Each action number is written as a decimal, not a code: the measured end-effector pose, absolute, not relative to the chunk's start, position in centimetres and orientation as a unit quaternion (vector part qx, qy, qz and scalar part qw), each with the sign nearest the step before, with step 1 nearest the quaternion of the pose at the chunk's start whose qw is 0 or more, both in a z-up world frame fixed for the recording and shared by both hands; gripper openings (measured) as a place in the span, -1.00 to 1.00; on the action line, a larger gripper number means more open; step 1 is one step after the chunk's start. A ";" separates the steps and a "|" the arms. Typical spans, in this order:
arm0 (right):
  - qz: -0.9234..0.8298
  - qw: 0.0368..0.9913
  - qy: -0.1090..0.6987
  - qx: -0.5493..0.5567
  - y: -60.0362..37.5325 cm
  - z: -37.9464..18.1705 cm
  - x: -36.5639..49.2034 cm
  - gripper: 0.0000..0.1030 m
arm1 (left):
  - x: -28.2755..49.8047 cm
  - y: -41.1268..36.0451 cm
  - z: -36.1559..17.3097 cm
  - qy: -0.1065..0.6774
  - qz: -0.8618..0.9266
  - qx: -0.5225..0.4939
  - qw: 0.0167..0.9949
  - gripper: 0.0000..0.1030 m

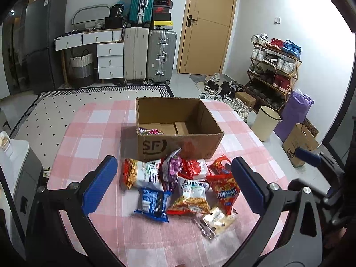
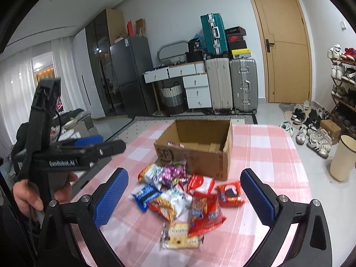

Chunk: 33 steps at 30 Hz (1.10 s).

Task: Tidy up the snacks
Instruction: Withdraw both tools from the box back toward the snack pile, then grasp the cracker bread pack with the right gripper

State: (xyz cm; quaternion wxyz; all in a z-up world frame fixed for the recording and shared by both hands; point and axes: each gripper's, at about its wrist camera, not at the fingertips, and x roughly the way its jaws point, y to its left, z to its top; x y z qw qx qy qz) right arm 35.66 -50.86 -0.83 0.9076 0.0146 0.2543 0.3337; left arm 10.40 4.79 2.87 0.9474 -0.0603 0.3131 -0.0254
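Two sets of jaws, left gripper point(image 1: 174, 185) and right gripper point(image 2: 184, 197), spread wide and empty above the snacks point(image 1: 178, 184) heaped on the tabletop point(image 1: 93, 133) just before the box point(image 1: 180, 142), pile dead ahead of both, neither plainly nearer.

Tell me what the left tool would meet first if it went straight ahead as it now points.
Probably the snack pile on the checked tablecloth, between its open pads; the blue packet looks nearest. The cardboard box lies beyond. Depth is uncertain.
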 end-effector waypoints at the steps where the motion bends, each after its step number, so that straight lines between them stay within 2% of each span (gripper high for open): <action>1: 0.333 0.907 0.257 0.011 -50.8 -1.3 35.4 0.99 | 10.2 4.8 2.6 0.314 -0.027 -0.062 0.947 0.98; 15: 0.337 0.889 0.308 0.027 -51.3 -6.9 34.2 0.99 | 6.4 5.1 -1.1 0.320 -0.023 -0.082 0.944 0.97; 33: 0.343 0.848 0.405 0.017 -48.5 -14.8 35.3 0.99 | 6.5 6.6 -7.1 0.349 -0.025 -0.106 0.931 0.97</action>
